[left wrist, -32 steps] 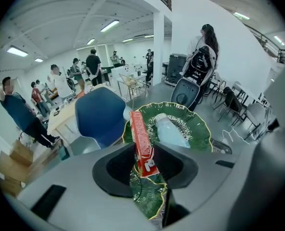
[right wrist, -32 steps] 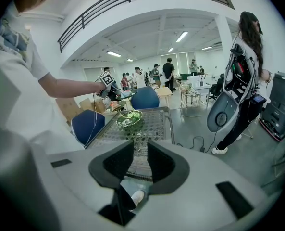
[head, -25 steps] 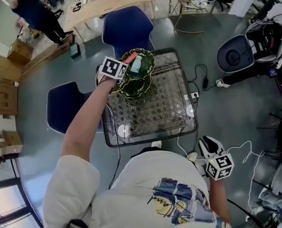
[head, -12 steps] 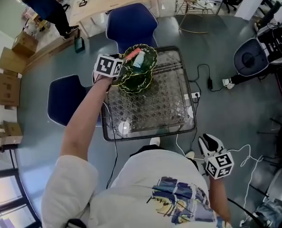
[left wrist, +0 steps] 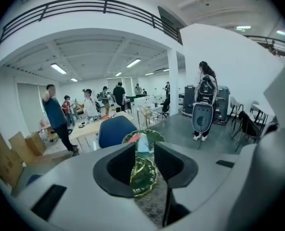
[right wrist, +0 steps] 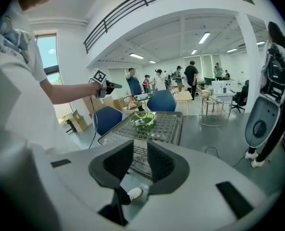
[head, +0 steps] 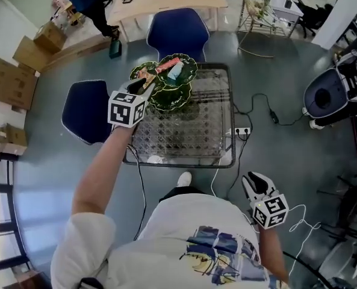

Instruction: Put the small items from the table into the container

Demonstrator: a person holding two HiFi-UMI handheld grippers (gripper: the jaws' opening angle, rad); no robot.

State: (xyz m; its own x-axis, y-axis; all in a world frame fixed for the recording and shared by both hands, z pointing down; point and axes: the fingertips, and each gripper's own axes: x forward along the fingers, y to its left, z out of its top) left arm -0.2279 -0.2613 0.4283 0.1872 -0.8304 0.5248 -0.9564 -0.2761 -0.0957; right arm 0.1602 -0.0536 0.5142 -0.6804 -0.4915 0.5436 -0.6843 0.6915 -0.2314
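A green leaf-shaped dish point(head: 171, 95) stands at the far left of the wicker-pattern glass table point(head: 208, 125). In it lie an orange item point(head: 165, 69) and a pale blue item point(head: 174, 71). My left gripper point(head: 143, 88) hangs just short of the dish's near left lobe, open, with nothing between its jaws. In the left gripper view the dish point(left wrist: 143, 170) shows through the gap of that gripper point(left wrist: 144, 160). My right gripper point(head: 254, 182) is held low beside the person's body, off the table, open and empty point(right wrist: 140, 159).
A small white round thing point(head: 155, 159) lies at the table's near left edge. Two blue chairs point(head: 177, 32) point(head: 85, 118) stand behind and left of the table. A power strip with cables point(head: 243, 131) lies on the floor to the right. Cardboard boxes point(head: 9, 80) are far left.
My left gripper has drawn back from over the dish toward the person and risen, uncovering the dish's left lobe. The right gripper has shifted only a little.
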